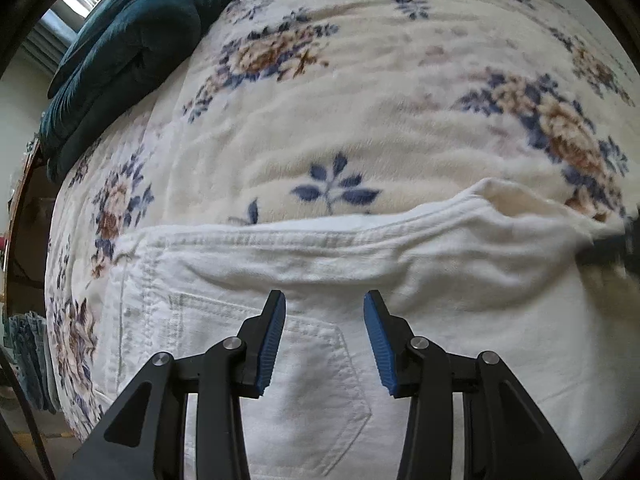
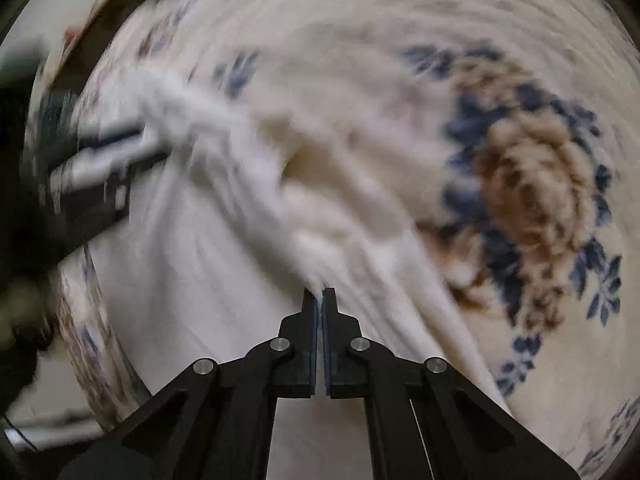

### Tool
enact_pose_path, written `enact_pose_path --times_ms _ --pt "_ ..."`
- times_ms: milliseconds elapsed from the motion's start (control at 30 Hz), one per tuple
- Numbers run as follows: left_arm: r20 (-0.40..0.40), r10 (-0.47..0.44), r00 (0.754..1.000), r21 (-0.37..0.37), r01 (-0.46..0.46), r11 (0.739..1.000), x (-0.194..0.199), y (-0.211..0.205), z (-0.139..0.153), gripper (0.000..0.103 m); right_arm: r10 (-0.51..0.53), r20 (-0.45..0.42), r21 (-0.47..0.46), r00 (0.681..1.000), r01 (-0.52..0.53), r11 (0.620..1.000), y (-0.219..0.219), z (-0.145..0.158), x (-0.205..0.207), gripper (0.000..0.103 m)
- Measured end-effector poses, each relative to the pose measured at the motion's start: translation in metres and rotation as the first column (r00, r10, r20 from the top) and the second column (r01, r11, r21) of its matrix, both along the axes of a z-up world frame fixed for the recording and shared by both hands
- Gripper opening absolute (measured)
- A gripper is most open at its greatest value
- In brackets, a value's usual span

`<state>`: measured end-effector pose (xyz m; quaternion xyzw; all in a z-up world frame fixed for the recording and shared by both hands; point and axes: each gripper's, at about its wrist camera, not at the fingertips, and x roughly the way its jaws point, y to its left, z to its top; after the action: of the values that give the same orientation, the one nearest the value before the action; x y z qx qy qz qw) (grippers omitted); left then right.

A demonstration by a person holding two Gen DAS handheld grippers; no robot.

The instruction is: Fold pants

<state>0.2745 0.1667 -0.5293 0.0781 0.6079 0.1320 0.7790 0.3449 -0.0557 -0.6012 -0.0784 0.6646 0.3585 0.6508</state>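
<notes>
White pants [image 1: 320, 248] lie across a cream floral blanket [image 1: 320, 100], with the waistband running left to right and a back pocket [image 1: 304, 360] facing up. My left gripper [image 1: 325, 304] hangs open just above that pocket, and nothing sits between its blue pads. In the right wrist view, which is blurred, my right gripper [image 2: 323, 291] is shut on a pinch of the pants [image 2: 200, 280]. Taut folds fan out from its tips, lifting the cloth off the blanket [image 2: 520, 180]. The left gripper [image 2: 100, 160] shows as a dark smear at the left. A dark blur at the pants' raised right corner [image 1: 616, 248] is the right gripper.
A dark teal cushion [image 1: 132, 40] lies at the blanket's far left corner. The bed's left edge drops off, with folded denim [image 1: 28, 344] below it. Beyond the pants the blanket stretches far and to the right.
</notes>
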Motion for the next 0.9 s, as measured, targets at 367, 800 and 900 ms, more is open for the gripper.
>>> enact_pose_path --times_ms 367,800,900 --pt "0.002 -0.063 0.998 -0.222 0.062 0.973 0.046 -0.042 0.007 0.039 -0.301 -0.26 0.076 0.918 0.33 0.941 -0.06 -0.01 0.052 0.046" --pt "-0.122 -0.029 0.992 -0.246 -0.002 0.969 0.101 -0.034 -0.044 0.04 -0.16 -0.127 -0.137 0.979 0.142 0.98 -0.103 -0.018 0.006 0.052" --pt "-0.12 -0.042 0.992 -0.225 0.014 0.974 0.097 -0.037 -0.044 0.04 -0.309 -0.25 0.003 0.918 0.32 0.947 -0.129 -0.017 0.019 0.052"
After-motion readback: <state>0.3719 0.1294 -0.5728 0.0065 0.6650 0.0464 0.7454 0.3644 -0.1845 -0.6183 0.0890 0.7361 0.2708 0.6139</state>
